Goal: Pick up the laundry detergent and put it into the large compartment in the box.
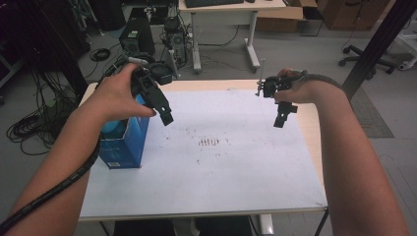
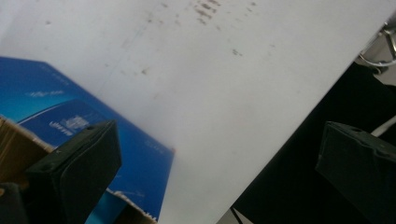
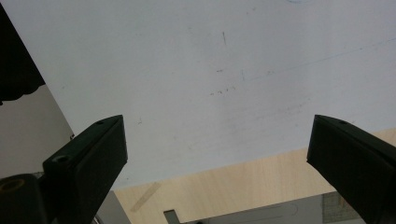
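Observation:
A person holds both grippers in the air above a table covered by a white sheet (image 1: 231, 172). An open-topped blue box (image 1: 123, 145) stands at the table's left edge. My left gripper (image 1: 166, 117) hangs just right of the box's top, tilted down toward the sheet. In the left gripper view my left gripper (image 2: 219, 135) is open with nothing between its jaws, and the blue box (image 2: 70, 107) lies behind its left jaw. My right gripper (image 1: 279, 121) hovers over the sheet's far right part. In the right gripper view my right gripper (image 3: 217, 123) is open and empty above the white sheet (image 3: 196, 70).
Small brown stains (image 1: 209, 142) mark the middle of the sheet. A strip of bare wooden tabletop (image 1: 310, 123) runs along the right edge. Behind the table stand a desk (image 1: 226, 14) and a computer tower (image 1: 137, 34); cables (image 1: 29, 128) lie on the floor at left. A black post (image 1: 378, 44) rises at right.

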